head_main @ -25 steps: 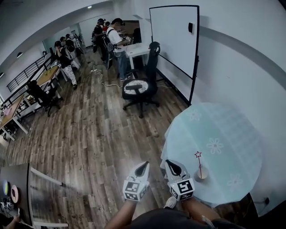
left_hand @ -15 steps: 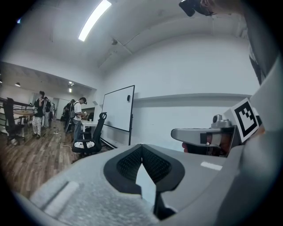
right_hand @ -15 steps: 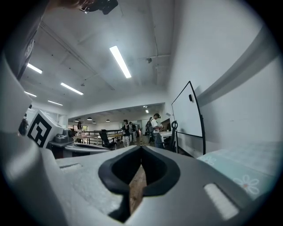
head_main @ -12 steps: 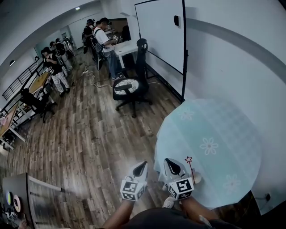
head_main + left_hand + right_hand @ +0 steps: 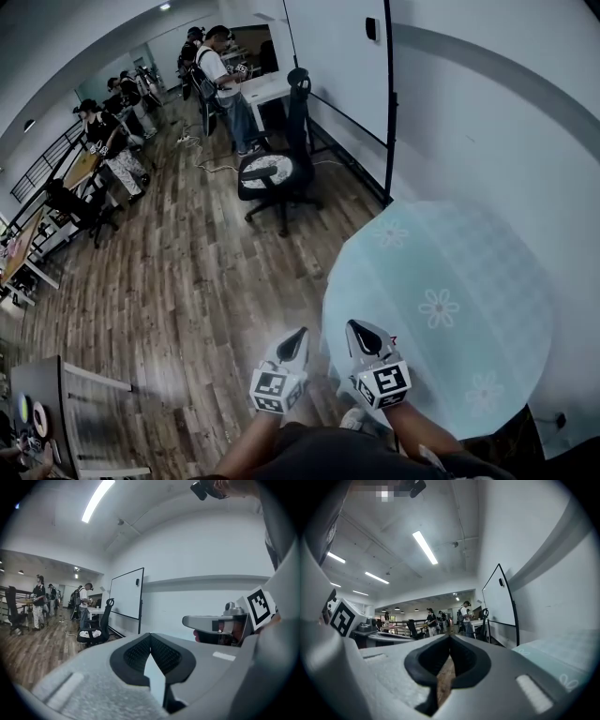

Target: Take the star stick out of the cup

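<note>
Now the right gripper (image 5: 360, 329) has come in over the near edge of the round table under its pale aqua, flower-printed cloth (image 5: 469, 262). A second ago it hung short of that edge, with the cup and the thin stick topped by a red star standing plainly beside it. The cup is now hidden behind the gripper's body, and only the red tip of the star stick (image 5: 393, 339) peeps out just beside it.

The approach looks nearly done, but the grasp is not yet begun. In the right gripper view its jaws stand pressed together with nothing between them, so they would have to part before taking the stick. The left gripper (image 5: 299, 334) hangs off the table's edge over the brown wood-plank floor (image 5: 187, 281), jaws likewise closed and empty.

The rest of the cloth lies bare. Beyond the far edge stand a tall whiteboard (image 5: 337, 56) against the white wall and a black swivel office chair (image 5: 272, 178). Several people (image 5: 220, 66) stand at desks across the room.
</note>
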A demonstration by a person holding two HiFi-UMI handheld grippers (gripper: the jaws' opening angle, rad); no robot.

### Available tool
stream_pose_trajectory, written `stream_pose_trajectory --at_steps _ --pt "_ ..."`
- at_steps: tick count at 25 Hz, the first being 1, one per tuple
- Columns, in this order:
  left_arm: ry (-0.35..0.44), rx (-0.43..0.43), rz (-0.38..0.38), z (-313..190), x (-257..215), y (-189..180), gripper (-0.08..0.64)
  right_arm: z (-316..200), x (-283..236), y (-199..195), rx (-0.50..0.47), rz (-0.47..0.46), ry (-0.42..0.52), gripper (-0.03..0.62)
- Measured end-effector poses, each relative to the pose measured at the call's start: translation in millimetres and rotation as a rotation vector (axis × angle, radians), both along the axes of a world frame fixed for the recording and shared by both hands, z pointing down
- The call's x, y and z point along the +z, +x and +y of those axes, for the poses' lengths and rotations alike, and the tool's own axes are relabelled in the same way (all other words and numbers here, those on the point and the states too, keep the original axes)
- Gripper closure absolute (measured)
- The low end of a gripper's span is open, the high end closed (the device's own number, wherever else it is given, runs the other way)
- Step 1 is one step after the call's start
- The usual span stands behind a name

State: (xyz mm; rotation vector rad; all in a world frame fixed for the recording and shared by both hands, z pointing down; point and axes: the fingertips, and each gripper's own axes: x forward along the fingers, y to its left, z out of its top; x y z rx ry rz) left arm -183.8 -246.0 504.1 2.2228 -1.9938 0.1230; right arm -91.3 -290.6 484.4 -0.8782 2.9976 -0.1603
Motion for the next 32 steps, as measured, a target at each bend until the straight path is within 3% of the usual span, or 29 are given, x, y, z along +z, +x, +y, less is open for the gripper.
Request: stream_pose_trajectory --at_steps 8,15,24,32 --pt "-0.032 0.099 0.000 -23 19 17 0.555 -19 8 17 0.069 0.007 -0.016 0.589" --pt "-0.019 0.208 0.020 -52 15 32 0.555 -33 7 33 0.189 0.034 -0.023 0.589" --pt "-0.039 0.307 0.052 -53 27 42 0.555 -18 20 66 0.342 0.115 -0.036 0.589" --pt "-0.052 0.429 0.011 -54 38 77 0.555 -16 35 101 0.451 0.163 -0.055 0.589"
